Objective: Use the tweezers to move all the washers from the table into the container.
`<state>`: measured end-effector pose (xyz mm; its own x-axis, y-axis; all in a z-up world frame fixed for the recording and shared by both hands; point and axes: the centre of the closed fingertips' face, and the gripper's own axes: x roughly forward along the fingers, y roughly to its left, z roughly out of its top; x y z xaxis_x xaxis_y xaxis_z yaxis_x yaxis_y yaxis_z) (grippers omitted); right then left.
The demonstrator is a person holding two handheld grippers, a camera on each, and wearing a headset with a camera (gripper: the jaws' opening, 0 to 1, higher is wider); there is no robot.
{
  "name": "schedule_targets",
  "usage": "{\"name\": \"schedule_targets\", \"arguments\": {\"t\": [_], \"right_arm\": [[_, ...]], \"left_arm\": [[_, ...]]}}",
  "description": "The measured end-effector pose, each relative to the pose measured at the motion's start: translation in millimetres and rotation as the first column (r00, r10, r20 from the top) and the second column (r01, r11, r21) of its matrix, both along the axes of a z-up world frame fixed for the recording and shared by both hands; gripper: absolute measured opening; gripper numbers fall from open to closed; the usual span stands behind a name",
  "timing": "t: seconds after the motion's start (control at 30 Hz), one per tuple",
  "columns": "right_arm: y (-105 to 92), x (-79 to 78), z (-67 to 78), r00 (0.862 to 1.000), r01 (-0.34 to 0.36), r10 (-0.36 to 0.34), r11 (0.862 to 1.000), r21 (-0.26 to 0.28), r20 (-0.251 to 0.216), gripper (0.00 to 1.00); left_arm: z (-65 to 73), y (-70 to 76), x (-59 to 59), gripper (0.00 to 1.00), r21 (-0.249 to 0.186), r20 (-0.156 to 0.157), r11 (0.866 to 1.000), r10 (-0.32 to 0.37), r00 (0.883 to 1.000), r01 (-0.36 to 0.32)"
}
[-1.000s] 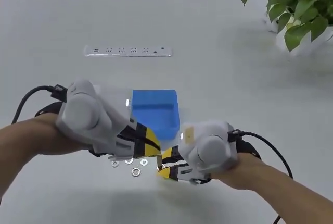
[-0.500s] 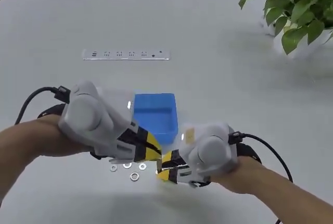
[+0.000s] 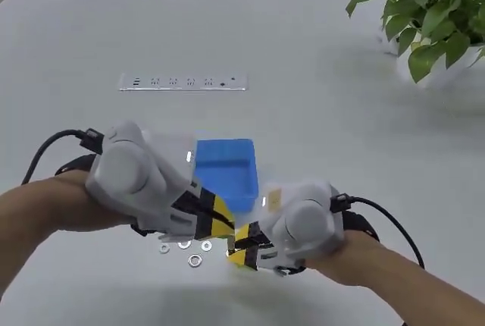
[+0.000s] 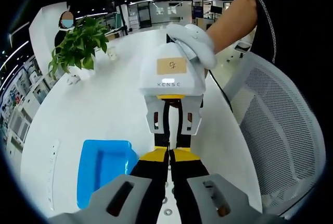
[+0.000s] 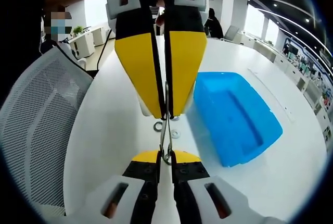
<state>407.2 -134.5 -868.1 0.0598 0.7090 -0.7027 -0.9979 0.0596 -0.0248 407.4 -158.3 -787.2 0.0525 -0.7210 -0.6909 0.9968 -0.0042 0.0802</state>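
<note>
Though just in front of the blue container (image 3: 225, 170), not in it: four washers (image 3: 195, 260), flat on the white table (image 3: 318, 114) in a small loose cluster near the two gripper tips. Show in the right gripper view as two rings on the tabletop just beyond the tweezers (image 5: 165, 130).

Thin metal tweezers, running in a straight line from the right gripper (image 5: 165, 156) up into the yellow jaws of the left gripper (image 5: 165, 112). Pinched at both ends, each pair of jaws nearly together with only the metal strip between. Legs of the tweezers close together; cannot tell whether anything sits between their tips. Meet tip to tip just above the washers in the head view.

Container shallow and rectangular with rounded corners, just behind the grippers, showing a bare blue floor in both gripper views.

On the white shell of the right gripper, in the left gripper view, grey lettering that looks like "XENSE", last letter unsure. Above it a tan sticker (image 4: 171, 66) with a mark too small to read.

Farther back on the table, a white power strip (image 3: 183, 82). At the far right edge, a leafy green plant (image 3: 424, 7). Beside the table, a white mesh chair (image 5: 36, 130).
</note>
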Motion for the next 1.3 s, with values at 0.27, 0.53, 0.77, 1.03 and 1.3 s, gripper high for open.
{"name": "schedule_targets", "arguments": {"t": [0.27,0.53,0.77,1.03,1.3], "right_arm": [[-0.1,0.4,5.5,1.0,0.001,-0.001,1.0,0.002,-0.001,0.09],[2.6,-0.9,18.8,1.0,-0.008,0.008,1.0,0.006,0.014,0.09],[4.8,2.9,32.7,1.0,-0.01,0.01,1.0,0.007,0.026,0.09],[7.9,9.0,48.7,0.999,-0.004,0.004,1.0,0.013,0.035,0.09],[10.2,19.4,65.3,0.998,0.0,-0.001,1.0,0.013,0.056,0.09]], "left_arm": [[5.4,0.3,0.5,0.05,0.002,0.003,1.0,0.002,1.0,-0.002],[18.6,2.9,-1.2,0.05,0.013,0.009,1.0,0.001,1.0,-0.001],[32.3,5.5,1.5,0.05,0.011,0.015,1.0,0.012,1.0,-0.012],[49.2,7.2,5.9,0.05,0.012,0.028,1.0,0.028,0.999,-0.028],[65.9,8.9,14.0,0.05,0.014,0.043,0.999,0.03,0.999,-0.031]]}}
